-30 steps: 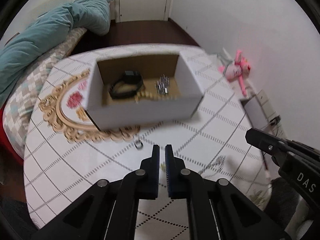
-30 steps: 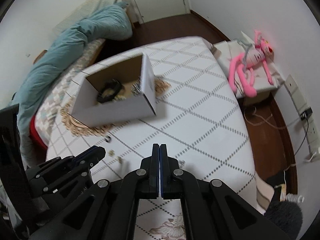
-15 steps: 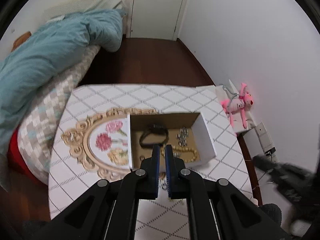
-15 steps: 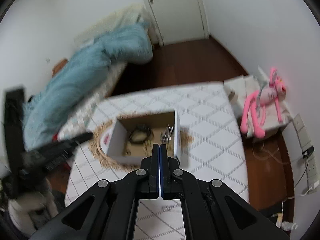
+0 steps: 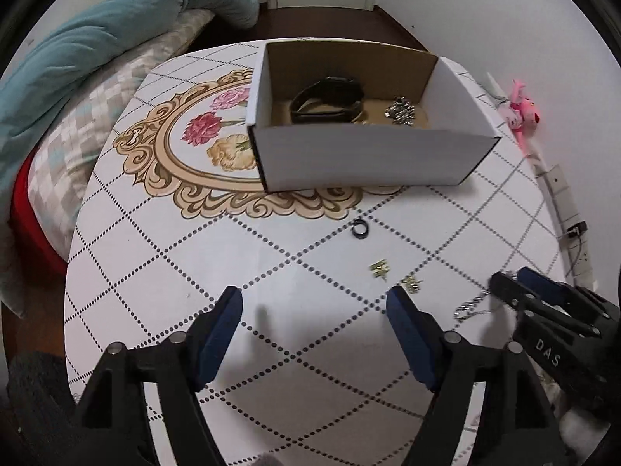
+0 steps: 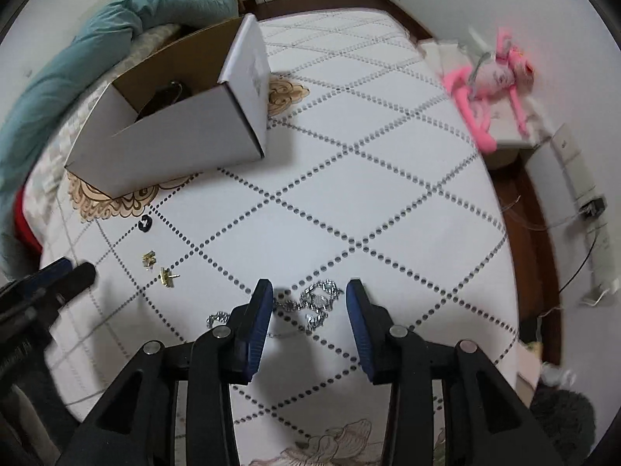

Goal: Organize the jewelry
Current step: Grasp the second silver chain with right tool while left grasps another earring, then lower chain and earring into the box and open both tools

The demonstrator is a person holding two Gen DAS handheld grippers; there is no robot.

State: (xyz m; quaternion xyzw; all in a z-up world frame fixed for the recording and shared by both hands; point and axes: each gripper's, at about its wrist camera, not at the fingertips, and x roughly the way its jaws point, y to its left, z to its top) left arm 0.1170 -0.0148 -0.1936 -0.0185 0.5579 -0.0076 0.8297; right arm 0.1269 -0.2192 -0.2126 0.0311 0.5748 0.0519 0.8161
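Observation:
A white cardboard box (image 5: pixel 368 155) stands on the table and holds a black watch (image 5: pixel 328 101), a silver piece (image 5: pixel 399 110) and beads. On the table in front lie a dark ring (image 5: pixel 359 230), two gold earrings (image 5: pixel 379 268) (image 5: pixel 411 283) and a silver chain (image 6: pixel 314 303). My left gripper (image 5: pixel 314 306) is open and empty, low over the table before the ring. My right gripper (image 6: pixel 308 299) is open, its fingers on either side of the silver chain. The box (image 6: pixel 174 128), ring (image 6: pixel 144 225) and earrings (image 6: pixel 155 266) also show in the right wrist view.
The round table (image 6: pixel 368 194) has a white diamond-patterned cloth with an ornate gold floral print (image 5: pixel 186 147). A bed with a teal duvet (image 5: pixel 97 39) lies at the left. A pink plush toy (image 6: pixel 493 81) lies on a low stand at the right.
Both grippers were shut and raised high above the table; now both are open and low over it. The right gripper has come down around the silver chain.

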